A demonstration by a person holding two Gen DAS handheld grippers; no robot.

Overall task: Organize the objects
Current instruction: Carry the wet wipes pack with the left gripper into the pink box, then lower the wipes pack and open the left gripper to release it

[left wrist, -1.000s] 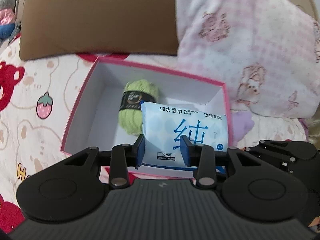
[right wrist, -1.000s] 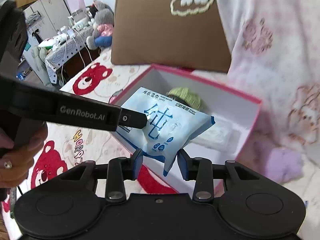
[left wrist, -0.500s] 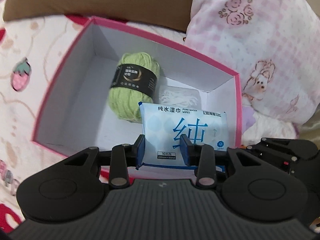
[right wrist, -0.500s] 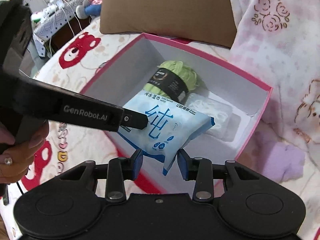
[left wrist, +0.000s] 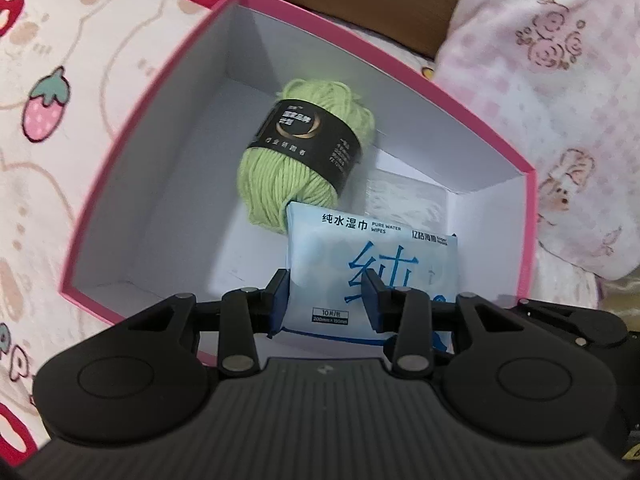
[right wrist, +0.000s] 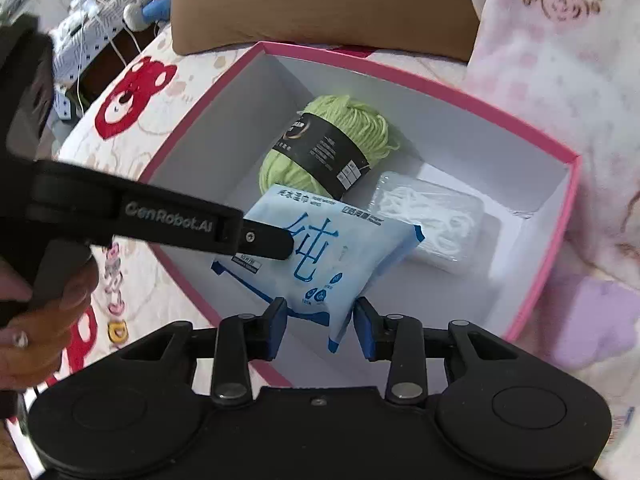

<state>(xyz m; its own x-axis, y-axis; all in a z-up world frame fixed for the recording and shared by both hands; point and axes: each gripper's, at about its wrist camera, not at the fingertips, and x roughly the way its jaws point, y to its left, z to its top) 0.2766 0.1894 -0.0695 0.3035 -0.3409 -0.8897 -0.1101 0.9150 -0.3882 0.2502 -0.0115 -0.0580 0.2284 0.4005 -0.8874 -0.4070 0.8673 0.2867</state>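
Both claws pinch one blue wipes pack (left wrist: 372, 268): left claw (left wrist: 326, 300) on one end, right claw (right wrist: 320, 330) on a corner. It hangs over a pink box (right wrist: 400, 76) on a bed (left wrist: 60, 80), above green yarn (right wrist: 332, 144) and a clear packet (right wrist: 436, 220).

yarn label (left wrist: 308, 140) print blurred; wipes pack (left wrist: 372, 276) hides clear packet (left wrist: 404, 200) partly.

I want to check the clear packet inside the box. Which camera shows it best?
The right wrist view: the clear packet lies nearly whole on the box floor, beside the yarn. In the left wrist view the wipes pack covers most of it.
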